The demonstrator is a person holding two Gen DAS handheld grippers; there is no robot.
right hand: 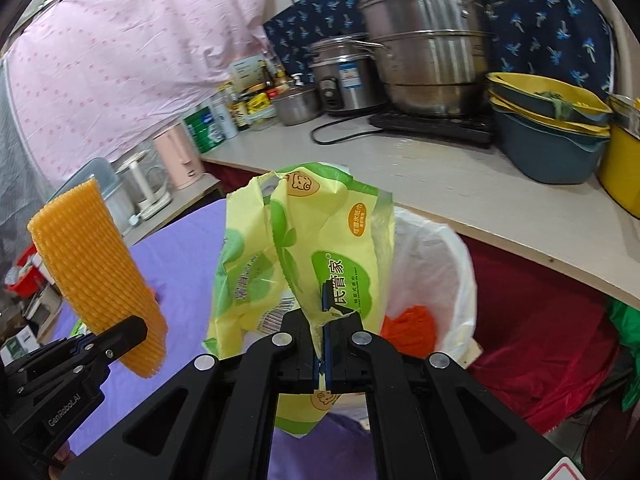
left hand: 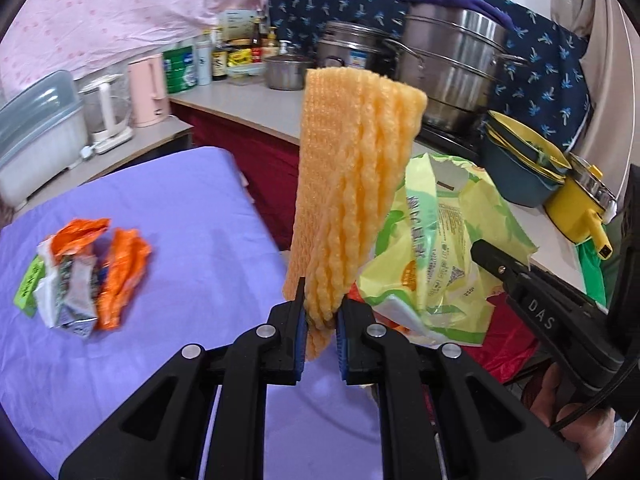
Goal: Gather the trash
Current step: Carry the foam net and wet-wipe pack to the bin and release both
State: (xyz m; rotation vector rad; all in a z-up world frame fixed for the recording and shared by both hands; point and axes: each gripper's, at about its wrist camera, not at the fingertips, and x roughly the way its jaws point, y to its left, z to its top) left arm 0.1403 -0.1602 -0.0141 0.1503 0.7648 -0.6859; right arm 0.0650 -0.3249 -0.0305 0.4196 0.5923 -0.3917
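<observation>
My left gripper (left hand: 320,312) is shut on an orange foam net sleeve (left hand: 352,184) and holds it upright above the purple table (left hand: 180,208). My right gripper (right hand: 326,320) is shut on a yellow-green wipes packet (right hand: 316,248) and holds it up just left of a bin lined with a white bag (right hand: 436,264); something orange (right hand: 408,328) lies inside the bin. The packet also shows in the left wrist view (left hand: 440,240), and the sleeve in the right wrist view (right hand: 96,272). Crumpled orange and white wrappers (left hand: 88,272) lie on the table's left part.
A kitchen counter (right hand: 460,188) runs behind the table with steel pots (right hand: 428,40), stacked blue and yellow bowls (right hand: 548,128), a yellow pot (left hand: 580,204), bottles, a pink kettle (left hand: 148,92) and a plastic box (left hand: 36,136). Red cloth (right hand: 540,344) lies right of the bin.
</observation>
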